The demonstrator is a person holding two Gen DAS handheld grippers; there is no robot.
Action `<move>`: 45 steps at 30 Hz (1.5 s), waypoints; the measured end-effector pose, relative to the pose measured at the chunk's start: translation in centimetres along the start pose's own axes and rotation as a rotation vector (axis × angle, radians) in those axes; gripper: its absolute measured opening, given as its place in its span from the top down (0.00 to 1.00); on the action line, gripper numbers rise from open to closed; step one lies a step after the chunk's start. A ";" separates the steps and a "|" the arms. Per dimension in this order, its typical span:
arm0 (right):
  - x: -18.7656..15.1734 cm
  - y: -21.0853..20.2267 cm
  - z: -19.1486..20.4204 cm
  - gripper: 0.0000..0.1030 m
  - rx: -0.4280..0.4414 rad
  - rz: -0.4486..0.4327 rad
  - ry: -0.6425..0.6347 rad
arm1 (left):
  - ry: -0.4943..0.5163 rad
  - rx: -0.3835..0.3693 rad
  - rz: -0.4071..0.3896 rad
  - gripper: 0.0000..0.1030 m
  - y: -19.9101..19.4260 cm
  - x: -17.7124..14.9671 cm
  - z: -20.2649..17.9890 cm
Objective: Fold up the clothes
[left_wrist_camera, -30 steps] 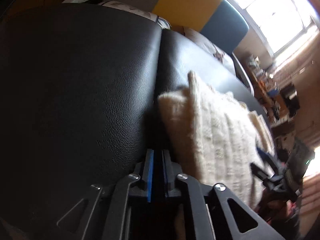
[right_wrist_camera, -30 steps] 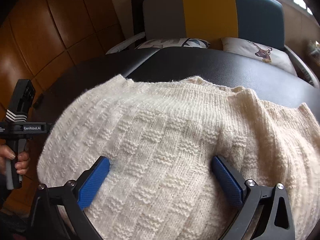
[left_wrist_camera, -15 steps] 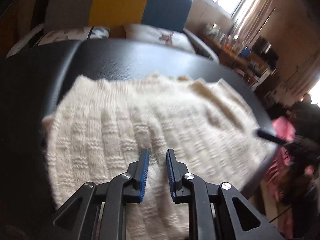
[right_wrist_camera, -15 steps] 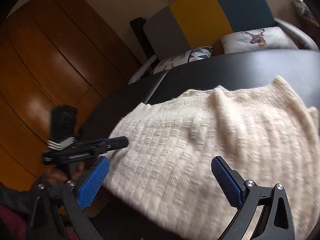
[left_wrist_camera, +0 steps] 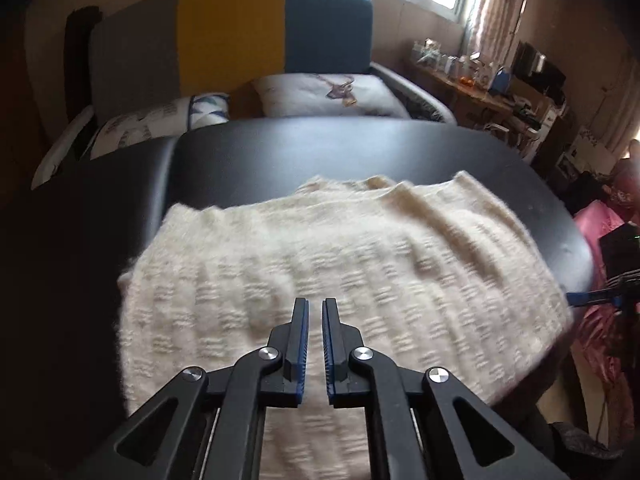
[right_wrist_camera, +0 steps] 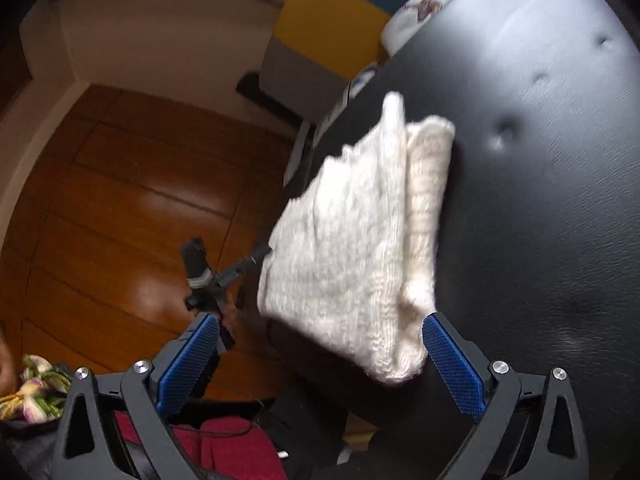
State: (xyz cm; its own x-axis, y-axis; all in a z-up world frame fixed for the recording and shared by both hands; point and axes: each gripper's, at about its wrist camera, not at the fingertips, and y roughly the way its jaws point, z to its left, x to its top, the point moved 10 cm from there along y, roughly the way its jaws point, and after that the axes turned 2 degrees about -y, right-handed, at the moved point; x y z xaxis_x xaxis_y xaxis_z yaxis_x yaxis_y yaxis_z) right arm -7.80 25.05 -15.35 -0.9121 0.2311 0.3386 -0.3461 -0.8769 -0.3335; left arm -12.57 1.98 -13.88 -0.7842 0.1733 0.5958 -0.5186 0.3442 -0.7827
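A cream knit sweater (left_wrist_camera: 340, 260) lies folded on the black leather table (left_wrist_camera: 320, 152). My left gripper (left_wrist_camera: 315, 308) hovers over its near edge, shut to a thin slit with nothing between the pads. In the right wrist view the sweater (right_wrist_camera: 352, 240) shows as a stacked fold on the table (right_wrist_camera: 540, 160), its near corner hanging over the edge. My right gripper (right_wrist_camera: 320, 322) stands wide open around that corner, its right pad beside the knit. The left gripper (right_wrist_camera: 266, 250) touches the sweater's far edge there. The right gripper (left_wrist_camera: 572, 299) pokes in at the left view's right edge.
A sofa with a grey, yellow and teal back (left_wrist_camera: 240, 40) and printed cushions (left_wrist_camera: 332, 92) stands behind the table. A cluttered wooden desk (left_wrist_camera: 480, 88) lies at the right. Brown wood panels (right_wrist_camera: 120, 200) and red cloth (right_wrist_camera: 232, 448) show beside the table's edge.
The left gripper swung from beside the sweater to face across it from the near edge. The right gripper, still open, pulled back off the knit and rolled toward the sweater's corner.
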 end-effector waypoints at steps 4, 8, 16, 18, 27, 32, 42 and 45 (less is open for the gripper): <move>-0.4 2.3 0.1 0.00 0.057 0.077 -0.003 | 0.105 -0.148 0.026 0.94 1.8 0.1 -7.8; 0.1 3.3 0.9 0.00 0.088 0.130 -0.031 | 0.241 -0.230 0.094 0.94 5.0 -0.9 -14.8; -3.4 7.2 2.3 0.00 0.127 0.482 -0.070 | 0.239 -0.240 0.207 0.93 9.5 -2.5 -17.0; -5.3 7.4 2.3 0.00 0.074 0.591 -0.114 | 0.179 -0.274 0.229 0.93 9.9 -2.6 -16.7; -4.4 5.0 1.2 0.08 -0.147 0.507 -0.145 | 0.088 -0.319 0.161 0.88 7.5 -1.4 -16.3; 2.1 1.6 1.4 0.08 -0.356 0.128 -0.228 | 0.070 -0.272 0.090 0.87 6.1 -0.1 -13.8; 9.6 4.7 -3.1 0.61 -0.752 0.005 -0.351 | 0.025 -0.143 0.079 0.85 7.0 0.2 -7.4; 9.4 5.5 -4.6 0.73 -0.816 0.041 -0.354 | -0.027 -0.153 0.115 0.85 8.1 -0.8 -6.3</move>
State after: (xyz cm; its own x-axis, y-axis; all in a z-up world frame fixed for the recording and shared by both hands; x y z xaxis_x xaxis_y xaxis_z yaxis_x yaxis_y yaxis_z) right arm -19.28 24.36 -18.00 -0.8527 -0.0564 0.5194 -0.4865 -0.2767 -0.8287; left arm -13.98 10.40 -19.53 -0.8451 0.1953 0.4976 -0.3692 0.4599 -0.8076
